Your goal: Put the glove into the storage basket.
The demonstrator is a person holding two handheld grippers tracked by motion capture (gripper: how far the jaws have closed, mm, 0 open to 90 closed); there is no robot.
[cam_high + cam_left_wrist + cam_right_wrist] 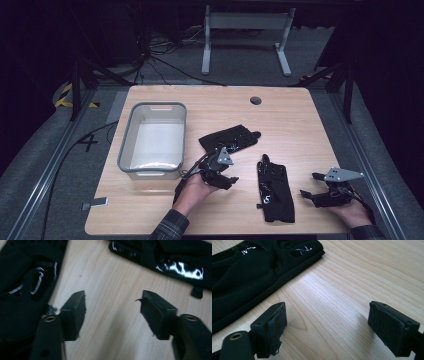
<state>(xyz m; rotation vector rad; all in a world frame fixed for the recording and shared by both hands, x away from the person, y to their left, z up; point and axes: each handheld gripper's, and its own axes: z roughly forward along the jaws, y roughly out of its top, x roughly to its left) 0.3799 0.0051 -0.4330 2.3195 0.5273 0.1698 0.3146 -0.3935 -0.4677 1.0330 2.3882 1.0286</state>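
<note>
— So where are the gloves?
— One black glove (pixel 229 138) lies mid-table beside the grey bin (pixel 127 145); the other glove (pixel 274 189) sits between both grippers.
— Jaws?
— Left gripper (pixel 226 178) and right gripper (pixel 311 194) both gape, empty.
— Handling?
— Probably soft, limp, light. Pinch a cuff edge; fabric will droop.

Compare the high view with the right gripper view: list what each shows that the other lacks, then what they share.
High view alone: the grey bin, the far glove beside the left tongs, and the person's hands. Right gripper view alone: the worn pads close up, with bare wood between the wide-open jaws. Shared: the right tongs, the near glove and the wooden table.
</note>
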